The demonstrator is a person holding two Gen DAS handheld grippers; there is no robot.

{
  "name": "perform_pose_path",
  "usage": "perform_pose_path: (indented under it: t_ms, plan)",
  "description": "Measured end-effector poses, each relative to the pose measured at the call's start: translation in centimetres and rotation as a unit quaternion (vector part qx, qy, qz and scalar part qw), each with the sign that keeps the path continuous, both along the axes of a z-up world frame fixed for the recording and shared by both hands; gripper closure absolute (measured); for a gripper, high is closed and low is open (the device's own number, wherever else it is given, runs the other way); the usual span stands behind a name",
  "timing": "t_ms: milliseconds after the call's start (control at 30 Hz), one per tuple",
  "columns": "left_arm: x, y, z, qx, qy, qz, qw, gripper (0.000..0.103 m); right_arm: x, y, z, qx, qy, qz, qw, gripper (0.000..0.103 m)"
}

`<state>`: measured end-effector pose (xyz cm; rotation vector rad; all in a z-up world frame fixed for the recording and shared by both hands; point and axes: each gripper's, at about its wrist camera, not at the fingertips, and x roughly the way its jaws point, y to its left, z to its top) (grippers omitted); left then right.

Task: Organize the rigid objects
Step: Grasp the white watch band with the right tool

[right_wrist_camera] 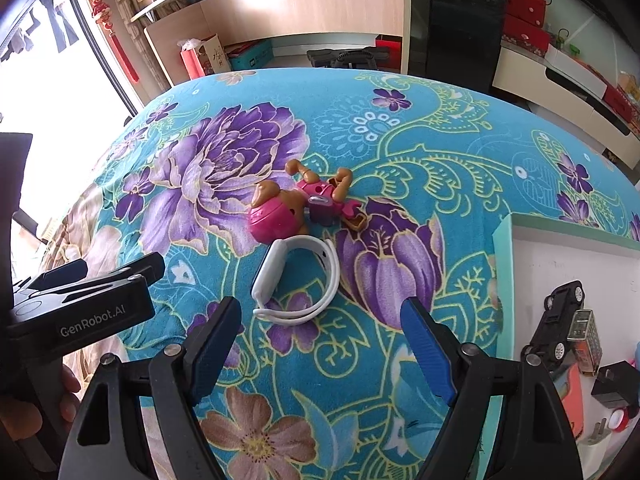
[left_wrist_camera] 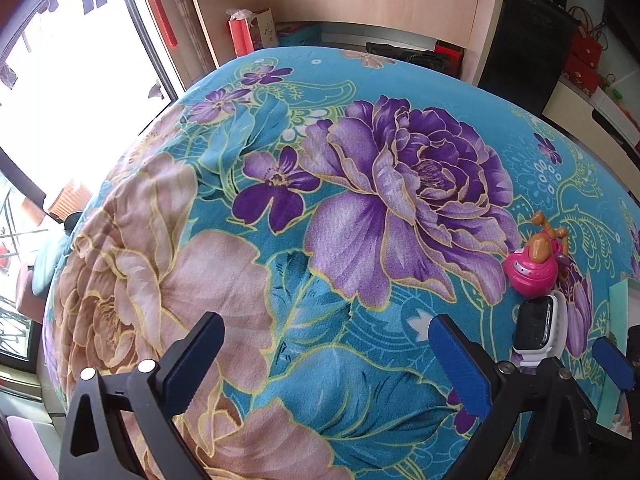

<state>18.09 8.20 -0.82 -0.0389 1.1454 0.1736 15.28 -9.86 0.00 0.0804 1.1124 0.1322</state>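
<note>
On the bedspread (right_wrist_camera: 400,152), the watch (right_wrist_camera: 296,280) lies at twelve o'clock of the right gripper (right_wrist_camera: 320,344), whose jaws gape empty, so I judge it should descend squarely astride the white case, clear of the pink toy (right_wrist_camera: 276,216) behind it.

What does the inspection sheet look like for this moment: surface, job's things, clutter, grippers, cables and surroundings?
Surface: floral blanket, teal with purple flowers, spread flat.
Job's things: white watch on its side and pink toy dog lie on the blanket, close together; white tray at the right holds a black toy car and other small items.
Clutter: nothing seen on the blanket beyond these.
Grippers: left hand-held gripper open over bare blanket; right hand-held gripper open, empty, just short of the watch.
Cables: nothing seen.
Surroundings: wooden desk beyond the blanket, bright window at the left, red bags at the right.
</note>
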Motion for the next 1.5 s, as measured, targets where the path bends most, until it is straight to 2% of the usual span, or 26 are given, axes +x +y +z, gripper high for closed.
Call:
perform_pose_path:
  t_ms: [400,733,1067,1200,1500]
  plan:
    - [0.2,1.1,-0.5,-0.006,0.007,0.014,0.9999,0.0,1.5,2.5,-2.8,-0.028,0.017,0.015,0.999,0.021]
    - [0.8,0.6,-0.8,-0.01,0.007,0.006,0.9999,0.0,2.0,-0.1,-2.9,-0.032,0.007,-0.032,0.999,0.021]
    - [0.9,-0.4,-0.6,-0.016,0.005,-0.013,0.9998,0.0,1.8,-1.1,-2.9,-0.02,0.005,-0.04,0.999,0.023]
    - [0.9,-0.6,-0.7,-0.015,0.005,-0.015,0.9998,0.0,1.8,-1.8,-2.9,-0.018,0.001,-0.052,0.998,0.028]
    - [0.9,-1.5,-0.6,-0.015,0.005,-0.029,0.9995,0.0,1.9,-2.1,-2.9,-0.008,-0.011,-0.056,0.998,0.031]
